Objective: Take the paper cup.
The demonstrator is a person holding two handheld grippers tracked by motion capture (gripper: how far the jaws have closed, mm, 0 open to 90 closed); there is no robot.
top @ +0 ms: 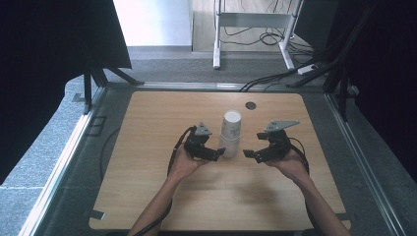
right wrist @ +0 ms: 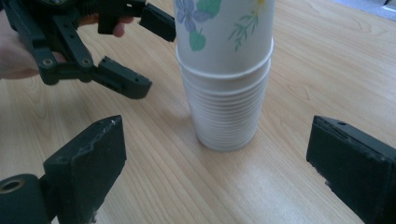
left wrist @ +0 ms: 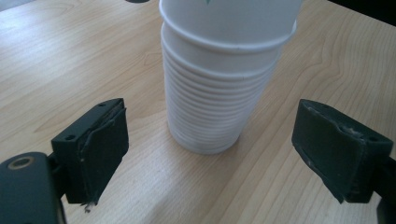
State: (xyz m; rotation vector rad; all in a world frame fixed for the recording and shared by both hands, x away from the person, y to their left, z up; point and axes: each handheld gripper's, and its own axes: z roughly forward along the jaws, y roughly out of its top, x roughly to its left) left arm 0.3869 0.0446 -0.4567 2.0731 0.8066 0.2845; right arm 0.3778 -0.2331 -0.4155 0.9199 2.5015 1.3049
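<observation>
A tall stack of white paper cups [top: 230, 133] stands upside down at the middle of the wooden table [top: 147, 196]; the top cup carries a flower print [right wrist: 194, 21]. My left gripper [top: 219, 153] sits just left of the stack, jaws open, the stack [left wrist: 219, 88] ahead of them and untouched. My right gripper [top: 249, 154] faces the stack [right wrist: 226, 93] from the right, also open and short of it. In the right gripper view the left gripper [right wrist: 140, 56] shows beyond the cups, held by a hand.
A small dark round hole [top: 251, 105] lies in the table behind the stack. Black cables trail from both grippers off the table's near edge. Dark curtains and metal frame posts [top: 87, 88] flank the table.
</observation>
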